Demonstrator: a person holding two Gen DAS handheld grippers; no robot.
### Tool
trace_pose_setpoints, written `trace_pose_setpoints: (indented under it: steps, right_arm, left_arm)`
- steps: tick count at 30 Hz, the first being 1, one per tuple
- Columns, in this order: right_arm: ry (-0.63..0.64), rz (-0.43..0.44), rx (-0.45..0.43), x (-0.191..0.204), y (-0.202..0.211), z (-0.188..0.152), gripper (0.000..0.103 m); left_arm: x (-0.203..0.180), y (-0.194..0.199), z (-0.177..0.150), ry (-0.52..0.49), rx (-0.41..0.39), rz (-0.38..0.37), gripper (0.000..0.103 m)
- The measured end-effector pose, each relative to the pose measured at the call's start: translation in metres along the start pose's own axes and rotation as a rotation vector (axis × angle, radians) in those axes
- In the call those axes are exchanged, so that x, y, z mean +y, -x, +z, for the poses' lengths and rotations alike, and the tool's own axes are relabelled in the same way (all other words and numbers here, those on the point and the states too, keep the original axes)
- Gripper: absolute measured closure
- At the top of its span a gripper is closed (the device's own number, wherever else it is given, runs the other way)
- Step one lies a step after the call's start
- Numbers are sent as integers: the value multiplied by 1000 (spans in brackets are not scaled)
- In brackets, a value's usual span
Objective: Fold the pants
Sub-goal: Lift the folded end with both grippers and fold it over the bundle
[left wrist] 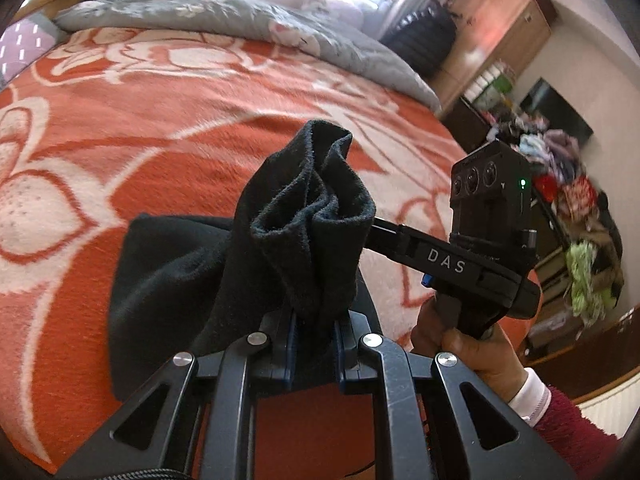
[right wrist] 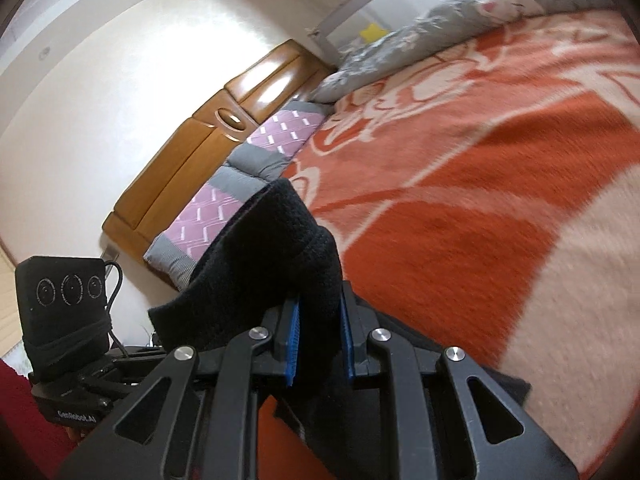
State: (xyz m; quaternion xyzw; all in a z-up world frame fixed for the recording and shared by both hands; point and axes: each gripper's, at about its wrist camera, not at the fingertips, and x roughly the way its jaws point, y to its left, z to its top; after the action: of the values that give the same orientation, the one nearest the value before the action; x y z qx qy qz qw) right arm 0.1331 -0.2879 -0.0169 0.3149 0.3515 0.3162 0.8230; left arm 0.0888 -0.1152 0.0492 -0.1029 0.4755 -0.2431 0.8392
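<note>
The orange blanket with a cream floral pattern (left wrist: 200, 92) (right wrist: 480, 184) covers the bed and serves as the reference surface. At the blanket's far edge lies a crumpled grey quilt with pale printed figures (left wrist: 224, 20) (right wrist: 460, 20). Along another edge of the blanket, seen from the right wrist, sits a lilac and grey quilted pillow (right wrist: 256, 160), with a glossy brown wooden headboard (right wrist: 208, 136) behind it. Beyond the blanket's right side, seen from the left wrist, a heap of mixed coloured clothing (left wrist: 560, 168) lies on a dark surface.

The black fleece pants (left wrist: 280, 240) (right wrist: 272, 264) are held raised above the blanket, bunched into thick folds, with one lobe hanging toward the blanket.

The left gripper (left wrist: 316, 344) has its blue-padded jaws closed narrowly on a gathered fold of the pants. The right gripper (right wrist: 320, 344) (left wrist: 376, 224) likewise clamps a thick fold between its blue pads. In the left wrist view its fingers run into the same bunch, close to the left gripper, and the person's right hand (left wrist: 468, 352) grips its handle.
</note>
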Motion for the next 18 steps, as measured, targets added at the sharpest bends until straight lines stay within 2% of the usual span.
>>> trace_pose_setpoints:
  steps: [8, 18]
  right_arm:
    - [-79, -50, -5, -31, 11, -19, 84]
    - [-65, -158, 13, -30, 21, -28, 83]
  left_arm:
    - [-11, -40, -14, -65, 52, 5, 89]
    - [-18, -59, -21, -103, 86, -16, 88]
